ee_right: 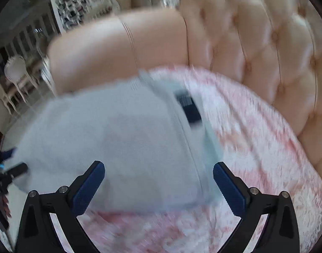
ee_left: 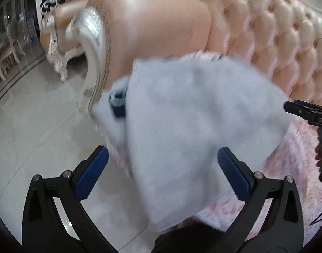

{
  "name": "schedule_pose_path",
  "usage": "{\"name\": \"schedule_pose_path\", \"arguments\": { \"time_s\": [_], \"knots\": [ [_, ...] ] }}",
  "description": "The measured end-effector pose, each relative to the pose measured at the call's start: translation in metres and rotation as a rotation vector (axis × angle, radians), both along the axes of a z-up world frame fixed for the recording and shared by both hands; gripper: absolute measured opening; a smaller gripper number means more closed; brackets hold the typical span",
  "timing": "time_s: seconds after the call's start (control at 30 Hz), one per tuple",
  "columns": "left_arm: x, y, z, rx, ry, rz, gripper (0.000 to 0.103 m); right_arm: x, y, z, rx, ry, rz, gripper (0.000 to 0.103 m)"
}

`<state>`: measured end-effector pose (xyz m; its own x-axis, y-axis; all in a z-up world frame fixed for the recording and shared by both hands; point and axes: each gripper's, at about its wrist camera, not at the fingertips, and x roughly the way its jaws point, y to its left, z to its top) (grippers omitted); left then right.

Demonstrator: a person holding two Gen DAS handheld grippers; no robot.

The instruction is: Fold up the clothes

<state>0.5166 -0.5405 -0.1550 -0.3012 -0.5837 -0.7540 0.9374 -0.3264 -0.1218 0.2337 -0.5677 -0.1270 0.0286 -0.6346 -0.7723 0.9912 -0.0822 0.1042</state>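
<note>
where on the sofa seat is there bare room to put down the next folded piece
Free: the pink patterned seat cover between the white sweater and the tufted backrest, plus the front strip by the right gripper. Crowded: the armrest side, where the sweater lies.

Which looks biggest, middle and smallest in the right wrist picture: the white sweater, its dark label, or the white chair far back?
1. White sweater, biggest.
2. White chair, though it only looks small because it stands far off.
3. Dark label, smallest.

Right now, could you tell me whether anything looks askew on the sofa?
The white sweater lies skewed, its left edge hanging off the pink cover over the floor. Both tongs stand open.
</note>
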Motion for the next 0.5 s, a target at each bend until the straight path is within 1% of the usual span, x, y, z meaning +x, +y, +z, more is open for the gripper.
{"name": "schedule_pose_path", "arguments": {
  "time_s": [0.07,0.17,0.23,0.3,0.37,0.43,0.5],
  "knots": [
    [-0.014,-0.008,0.011,-0.026,0.004,-0.028,0.103,0.015,-0.013,0.014,-0.032,0.017,0.04,0.103],
    [-0.034,-0.028,0.013,-0.037,-0.025,-0.06,0.103,0.04,-0.04,0.012,-0.022,0.076,0.098,0.103],
    [-0.044,-0.043,0.003,-0.03,-0.053,-0.067,0.103,0.049,-0.06,0.001,0.009,0.113,0.11,0.103],
    [-0.044,-0.054,-0.009,0.0,-0.051,-0.069,0.103,0.055,-0.073,-0.016,0.047,0.145,0.115,0.103],
    [-0.041,-0.058,-0.015,0.008,-0.028,-0.077,0.103,0.047,-0.078,-0.033,0.05,0.105,0.118,0.103],
    [-0.041,-0.056,-0.016,-0.003,-0.027,-0.087,0.103,0.035,-0.071,-0.034,0.022,0.061,0.121,0.103],
    [-0.041,-0.054,-0.016,-0.003,-0.027,-0.086,0.103,0.032,-0.069,-0.037,0.008,0.053,0.128,0.103]
  ]
}}
